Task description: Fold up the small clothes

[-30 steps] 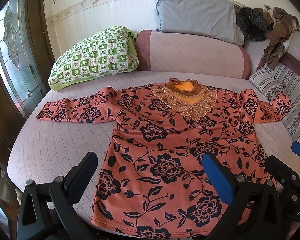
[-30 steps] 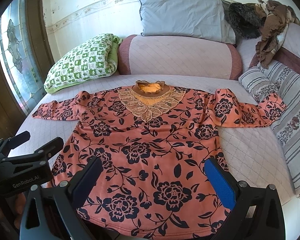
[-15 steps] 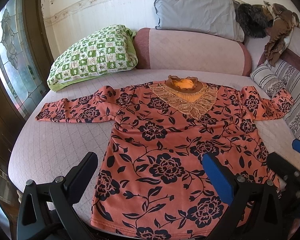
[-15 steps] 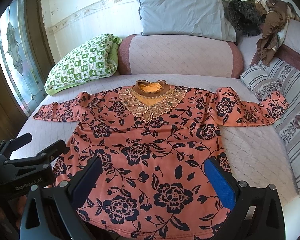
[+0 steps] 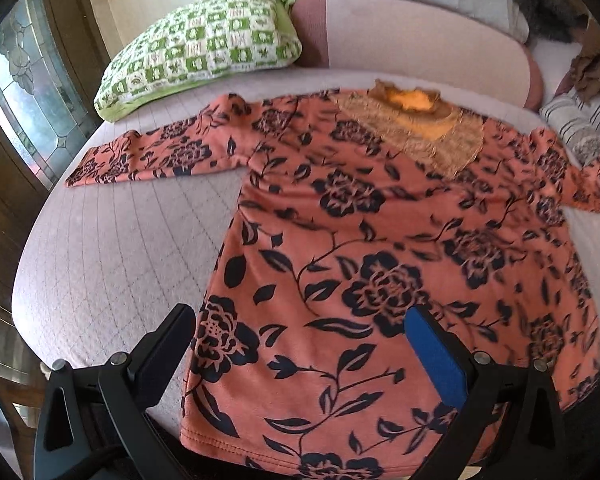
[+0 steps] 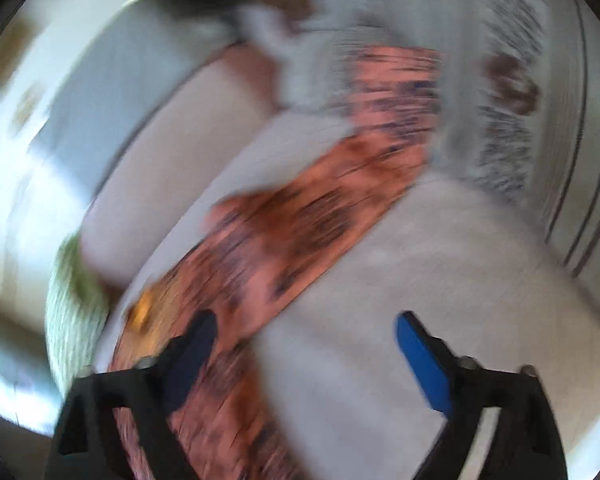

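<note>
While an orange long-sleeved top with black flowers [image 5: 380, 248] is lying flat on the pink quilted bed [image 5: 112, 248], the left claw [image 5: 300, 344] is hanging apart over its hem. The right claw [image 6: 304, 344], closing on nothing, is pointing along its right sleeve [image 6: 332, 184].

Bright daylight enters through the window [image 5: 24, 92] at left; the left wrist view is slightly soft with fisheye-bent, dark-vignetted edges, while the right wrist view is heavily motion-smeared.
</note>
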Available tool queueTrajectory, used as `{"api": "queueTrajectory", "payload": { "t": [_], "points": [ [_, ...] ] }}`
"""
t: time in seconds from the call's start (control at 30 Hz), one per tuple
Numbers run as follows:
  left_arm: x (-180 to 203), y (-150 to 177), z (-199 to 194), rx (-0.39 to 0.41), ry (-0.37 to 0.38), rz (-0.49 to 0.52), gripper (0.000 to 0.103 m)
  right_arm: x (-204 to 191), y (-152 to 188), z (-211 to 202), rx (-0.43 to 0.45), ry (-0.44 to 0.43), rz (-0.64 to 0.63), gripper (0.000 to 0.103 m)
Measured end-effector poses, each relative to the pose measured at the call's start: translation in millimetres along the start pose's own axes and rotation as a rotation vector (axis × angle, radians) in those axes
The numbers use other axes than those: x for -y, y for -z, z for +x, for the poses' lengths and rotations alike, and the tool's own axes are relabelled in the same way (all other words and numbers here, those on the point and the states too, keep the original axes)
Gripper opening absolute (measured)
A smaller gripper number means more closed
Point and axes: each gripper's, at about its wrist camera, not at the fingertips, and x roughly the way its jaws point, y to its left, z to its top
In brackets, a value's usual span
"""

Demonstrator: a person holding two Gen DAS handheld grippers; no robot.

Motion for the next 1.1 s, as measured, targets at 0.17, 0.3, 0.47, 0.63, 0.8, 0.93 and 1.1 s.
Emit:
{"api": "queueTrajectory", "payload": {
  "t": [0.17, 0.3, 0.47, 0.63, 0.8, 0.93, 1.1],
  "points": [
    [0.7, 1.4, 18.4, -0.047, -0.045, 0.032, 0.103, 50.8, -69.1, 55.7, 0.010, 0.126, 0.174, 0.064],
    [-2.6, 0.2, 28.1, -0.065, -0.067, 0.036, 0.103, 53.4, -97.3, 88.4, 0.020, 0.211, 0.197, 0.064],
    [-11.6, 2.3, 33.6, -0.070, -0.082, 0.031, 0.103, 36.3, -116.7, 108.2, 0.055, 0.263, 0.120, 0.019],
    [-33.5, 8.9, 39.8, -0.073, -0.082, -0.020, 0.103, -28.9, -123.1, 89.0, 0.084, 0.160, -0.062, 0.006],
    [-53.3, 12.1, 46.5, -0.077, -0.059, -0.101, 0.103, -189.4, -58.5, 23.3, 0.152, -0.127, -0.402, 0.006],
    [-62.0, 11.9, 40.2, -0.048, -0.062, -0.110, 0.103, -310.2, 57.0, 20.3, 0.028, -0.307, -0.638, 0.009],
    [-80.3, 3.6, 31.0, -0.008, -0.065, -0.128, 0.103, -335.2, 207.8, 122.6, -0.394, -0.303, -0.768, 0.102]
  ]
}}
